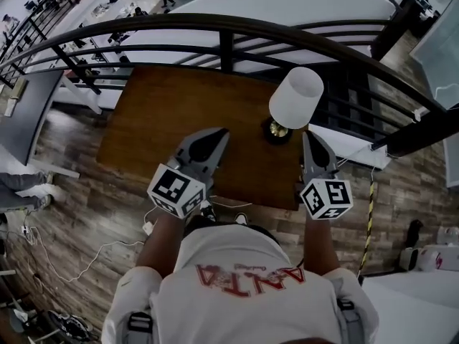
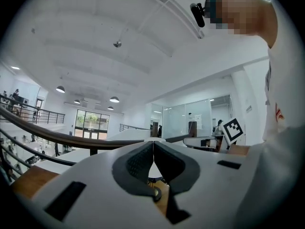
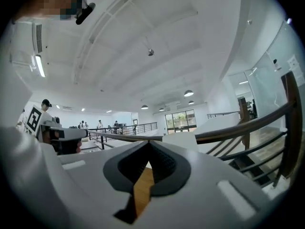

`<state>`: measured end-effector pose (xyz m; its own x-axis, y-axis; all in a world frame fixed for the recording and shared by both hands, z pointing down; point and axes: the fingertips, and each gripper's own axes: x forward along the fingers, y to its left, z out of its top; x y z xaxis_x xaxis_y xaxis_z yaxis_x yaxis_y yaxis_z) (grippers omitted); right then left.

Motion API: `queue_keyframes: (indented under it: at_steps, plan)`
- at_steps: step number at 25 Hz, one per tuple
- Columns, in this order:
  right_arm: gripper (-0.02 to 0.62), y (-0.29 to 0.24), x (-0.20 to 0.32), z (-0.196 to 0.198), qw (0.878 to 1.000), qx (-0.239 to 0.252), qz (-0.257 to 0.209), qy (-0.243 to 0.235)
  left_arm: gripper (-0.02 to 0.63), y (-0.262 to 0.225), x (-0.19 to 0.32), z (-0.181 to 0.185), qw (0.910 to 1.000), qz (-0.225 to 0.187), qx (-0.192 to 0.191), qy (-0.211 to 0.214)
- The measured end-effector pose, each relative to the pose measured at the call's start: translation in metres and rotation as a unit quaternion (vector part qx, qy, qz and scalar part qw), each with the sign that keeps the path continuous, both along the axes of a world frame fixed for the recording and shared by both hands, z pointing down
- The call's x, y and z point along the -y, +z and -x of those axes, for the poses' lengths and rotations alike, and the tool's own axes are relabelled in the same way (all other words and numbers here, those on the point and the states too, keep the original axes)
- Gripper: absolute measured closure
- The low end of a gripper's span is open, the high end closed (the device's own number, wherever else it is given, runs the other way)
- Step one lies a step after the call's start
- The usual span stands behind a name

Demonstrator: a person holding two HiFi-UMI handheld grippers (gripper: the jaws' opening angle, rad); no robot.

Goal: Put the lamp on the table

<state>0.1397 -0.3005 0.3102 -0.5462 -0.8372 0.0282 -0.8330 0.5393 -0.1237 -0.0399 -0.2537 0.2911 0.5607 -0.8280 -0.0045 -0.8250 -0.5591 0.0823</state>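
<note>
The lamp (image 1: pixel 292 104) stands on the desk (image 1: pixel 165 120), toward its far right corner, close to the railing (image 1: pixel 229 26) behind it. By the look of it the task is done or close to done, since the lamp stands upright by itself and nothing is touching it.

If I need to shift it, I judge the white shade (image 1: pixel 297 95) to be light and thin. It would probably dent or tilt under a squeeze, so I would not take hold there. The dark base (image 1: pixel 275 132) with its brassy centre looks rigid and is probably where the weight sits. It also looks smooth, so a grip there might slip. The stem under the shade would be the best place to hold, but from above the shade hides it and I cannot see how thick it is.

My left hand-held gripper (image 1: pixel 219 135) sits to the left of the lamp and on my side of it, clear of the base. Its jaws are pressed together with nothing between them (image 2: pixel 153 145). My right hand-held gripper (image 1: pixel 308 137) is just to the right of the lamp's base, near it but apart. Its jaws also meet at the tips and hold nothing (image 3: pixel 148 145). Both point forward and somewhat upward, past the lamp toward the railing and ceiling.
</note>
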Motion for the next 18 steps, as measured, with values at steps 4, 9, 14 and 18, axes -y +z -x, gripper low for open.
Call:
queue_keyframes:
  at_steps: [4, 9, 14, 18]
  plan:
    - [0.592, -0.026, -0.013, 0.008, 1.000, -0.012, -0.023, -0.009, 0.597, -0.012, -0.006, 0.006, 0.9999, -0.014, 0.002, 0.006]
    - [0.594, -0.042, -0.015, 0.025, 0.998, -0.037, -0.041, -0.012, 0.597, -0.028, -0.003, 0.024, 0.9994, -0.032, -0.005, 0.009]
    - [0.594, -0.046, -0.014, 0.049, 0.998, -0.041, -0.043, -0.007, 0.597, -0.035, 0.003, 0.051, 0.9991, -0.037, -0.013, 0.014]
    - [0.594, -0.043, -0.012, 0.063, 0.998, -0.042, -0.039, -0.014, 0.597, -0.035, 0.006, 0.062, 0.9989, -0.040, -0.016, 0.021]
